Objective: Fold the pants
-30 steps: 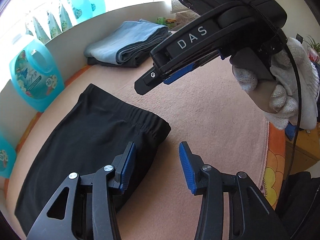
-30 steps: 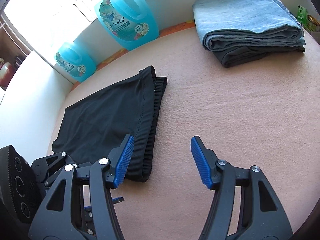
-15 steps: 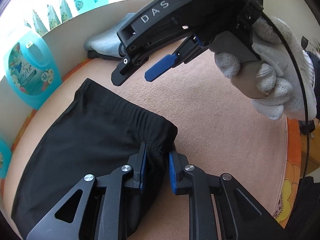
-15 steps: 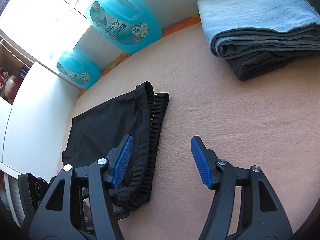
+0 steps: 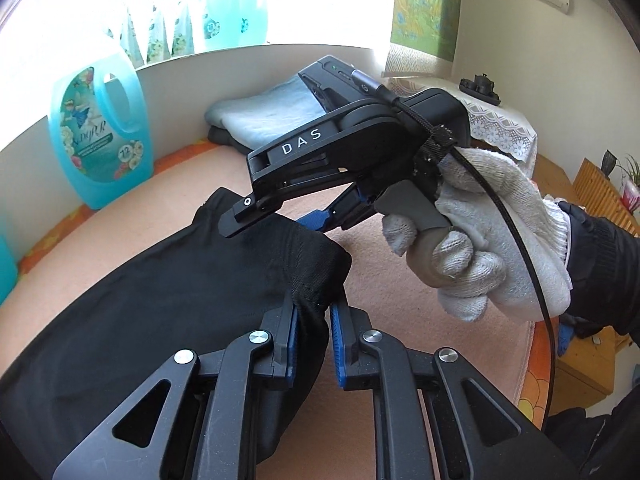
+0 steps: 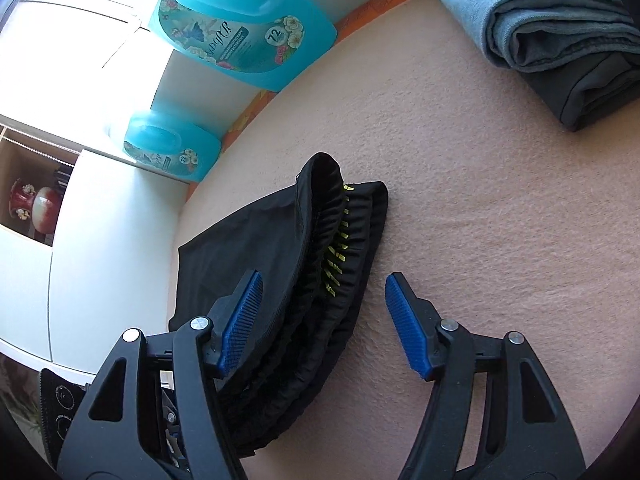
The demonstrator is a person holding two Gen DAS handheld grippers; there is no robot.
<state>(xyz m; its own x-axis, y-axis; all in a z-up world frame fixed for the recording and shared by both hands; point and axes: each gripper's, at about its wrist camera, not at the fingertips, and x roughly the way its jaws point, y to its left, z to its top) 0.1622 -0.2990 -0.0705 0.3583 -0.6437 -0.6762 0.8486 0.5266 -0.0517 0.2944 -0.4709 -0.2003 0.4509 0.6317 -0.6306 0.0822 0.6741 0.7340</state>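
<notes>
Pink blanket (image 6: 500,240), left gripper (image 5: 312,332) pinching pants (image 5: 160,300)

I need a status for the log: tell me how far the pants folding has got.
Done: the black pants lie flat, seemingly folded lengthwise. In hand: the left tool is shut on a waistband corner, lifting it, while the right tool hangs open over the waistband. Left: the crosswise fold, perhaps stacking by the folded clothes.
</notes>
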